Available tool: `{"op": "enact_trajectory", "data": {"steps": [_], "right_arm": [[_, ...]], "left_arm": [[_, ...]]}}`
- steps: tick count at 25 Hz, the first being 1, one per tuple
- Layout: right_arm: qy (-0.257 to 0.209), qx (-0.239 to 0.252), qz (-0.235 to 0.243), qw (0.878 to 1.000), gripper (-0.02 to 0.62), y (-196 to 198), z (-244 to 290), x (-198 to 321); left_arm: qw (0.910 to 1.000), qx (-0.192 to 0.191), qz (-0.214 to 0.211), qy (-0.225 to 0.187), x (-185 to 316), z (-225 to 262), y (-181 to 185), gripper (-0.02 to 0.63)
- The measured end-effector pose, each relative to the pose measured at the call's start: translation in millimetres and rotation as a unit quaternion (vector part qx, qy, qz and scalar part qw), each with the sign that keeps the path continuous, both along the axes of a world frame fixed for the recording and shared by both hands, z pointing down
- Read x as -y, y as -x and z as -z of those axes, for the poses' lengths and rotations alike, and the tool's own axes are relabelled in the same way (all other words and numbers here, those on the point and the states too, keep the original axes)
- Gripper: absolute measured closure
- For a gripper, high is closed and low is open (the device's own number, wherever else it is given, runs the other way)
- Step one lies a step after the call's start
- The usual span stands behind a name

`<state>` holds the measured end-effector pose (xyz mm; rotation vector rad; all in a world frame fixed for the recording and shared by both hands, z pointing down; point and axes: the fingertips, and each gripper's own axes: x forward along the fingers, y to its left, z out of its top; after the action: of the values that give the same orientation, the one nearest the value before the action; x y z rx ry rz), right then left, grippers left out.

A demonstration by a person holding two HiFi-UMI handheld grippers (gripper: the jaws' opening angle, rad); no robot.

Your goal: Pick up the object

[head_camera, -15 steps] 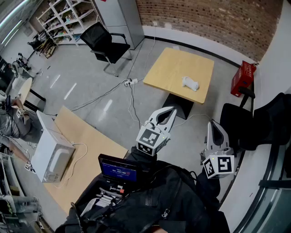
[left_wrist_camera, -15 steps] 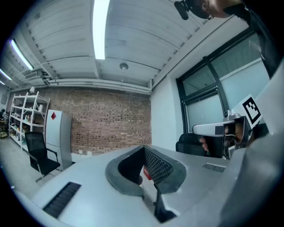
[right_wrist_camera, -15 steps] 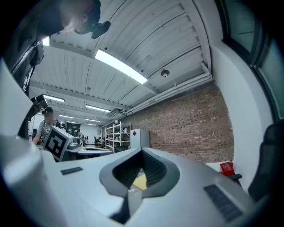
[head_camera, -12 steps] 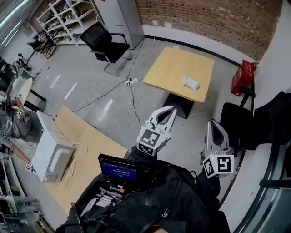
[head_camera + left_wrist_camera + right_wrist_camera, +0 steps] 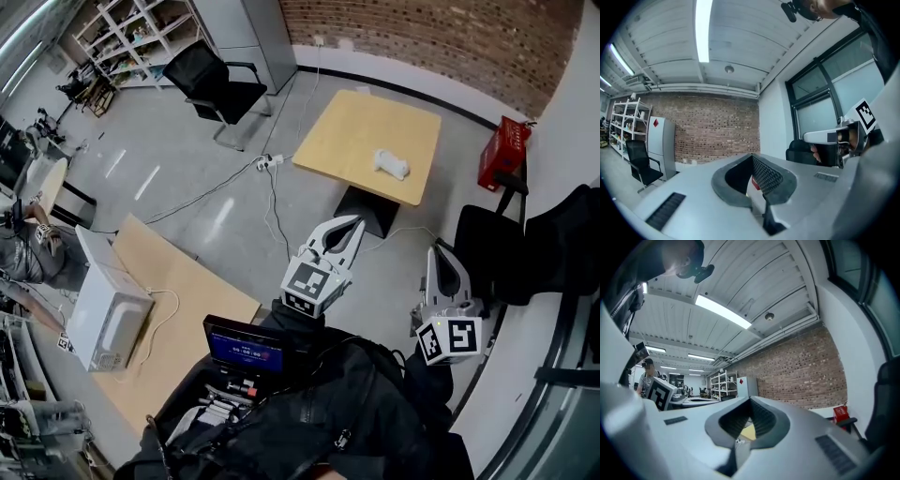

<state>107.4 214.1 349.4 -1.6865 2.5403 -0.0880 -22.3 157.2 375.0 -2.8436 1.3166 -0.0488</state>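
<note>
The object is a small white item (image 5: 392, 165) lying on a light wooden table (image 5: 347, 141) some way ahead of me in the head view. My left gripper (image 5: 354, 223) is held up near my body, its tips pointing toward the table, jaws together with nothing between them. To its right, my right gripper (image 5: 439, 253) is shut and empty too. In the left gripper view the left gripper (image 5: 752, 157) faces a brick wall. In the right gripper view the right gripper (image 5: 751, 401) shows a sliver of the table through its hollow.
A red crate (image 5: 504, 155) stands right of the table, and black chairs (image 5: 525, 253) are near my right gripper. Cables (image 5: 272, 187) trail across the floor. A second wooden table with a white microwave (image 5: 108, 319) is at my left. Shelving is at the far left.
The table and the white item sit slightly higher in the head view. Both grippers keep their pose and stay shut.
</note>
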Motion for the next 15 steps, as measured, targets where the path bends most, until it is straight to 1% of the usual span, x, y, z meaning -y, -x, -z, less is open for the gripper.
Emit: {"op": "enact_trajectory", "data": {"steps": [5,11,15], "right_arm": [[0.001,0.001,0.018,1.0,0.591,-2.0,-5.3,-2.5],[0.024,0.007,0.03,0.999,0.591,-7.3,-21.1,-3.8],[0.036,0.012,0.036,0.999,0.591,-0.8,-31.9,2.4]], "left_arm": [[0.9998,-0.011,-0.015,0.011,-0.1,-4.4,-9.3,0.607],[0.9993,-0.005,-0.029,0.021,-5.9,-12.7,-27.1,0.607],[0.9987,-0.003,-0.037,0.036,-3.4,-22.1,-25.8,0.607]]}}
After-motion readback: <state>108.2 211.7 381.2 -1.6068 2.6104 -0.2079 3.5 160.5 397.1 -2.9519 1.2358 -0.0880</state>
